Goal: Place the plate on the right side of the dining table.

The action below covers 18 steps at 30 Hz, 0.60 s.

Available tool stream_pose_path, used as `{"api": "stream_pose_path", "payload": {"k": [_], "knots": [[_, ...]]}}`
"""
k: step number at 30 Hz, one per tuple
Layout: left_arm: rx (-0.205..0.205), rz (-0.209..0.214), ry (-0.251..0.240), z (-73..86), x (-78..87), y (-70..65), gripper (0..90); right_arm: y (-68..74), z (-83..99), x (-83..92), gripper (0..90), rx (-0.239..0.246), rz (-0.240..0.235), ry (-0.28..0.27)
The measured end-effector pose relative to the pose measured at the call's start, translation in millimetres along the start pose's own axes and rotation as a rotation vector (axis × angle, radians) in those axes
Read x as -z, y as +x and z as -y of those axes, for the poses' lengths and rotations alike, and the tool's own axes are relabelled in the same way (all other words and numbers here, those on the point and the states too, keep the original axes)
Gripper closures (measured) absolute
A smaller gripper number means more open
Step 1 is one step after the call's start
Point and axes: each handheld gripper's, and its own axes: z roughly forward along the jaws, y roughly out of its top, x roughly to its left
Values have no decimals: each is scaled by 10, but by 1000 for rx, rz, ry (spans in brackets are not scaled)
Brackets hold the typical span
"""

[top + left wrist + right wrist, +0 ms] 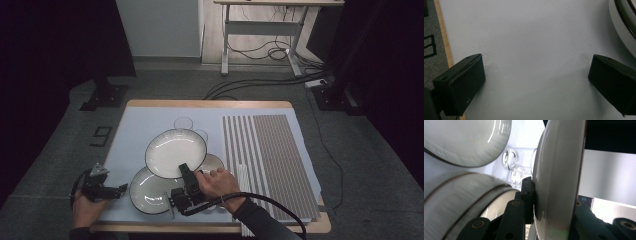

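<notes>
- Progress, as judged: plate-moving partly done; one plate (176,151) lifted and in the grip, not yet set down; two more on the mat, untouched.
- Near left: left gripper (121,189) resting at the near-left edge of the mat (135,127), jaws spread wide, nothing between them; bare matte white sheet ahead in the left gripper view, pale rim of the near plate (621,27) at the right edge.
- Near centre: right gripper (183,167) clamped narrow on the near rim of the lifted plate; in the right gripper view, one black jaw against the glossy underside, the other behind the face.
- Lifted plate: round, shallow, white glazed, thin dark rim line; held tilted, overlapping the two others.
- Near plate (150,192) and small plate (215,162): same glaze, flat on the mat, left and right of the gripper.
- Right: ribbed striped rack (270,160), long parallel slats.
- Far: clear glasses (184,123), circular outlines, just beyond the lifted plate.
</notes>
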Motion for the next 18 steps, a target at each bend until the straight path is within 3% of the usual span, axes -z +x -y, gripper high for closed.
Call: {"api": "stream_pose_path", "payload": {"k": [18], "knots": [[2,-1,0,0,-1,-1,7,-72,280,26,764,-36,1,56]]}}
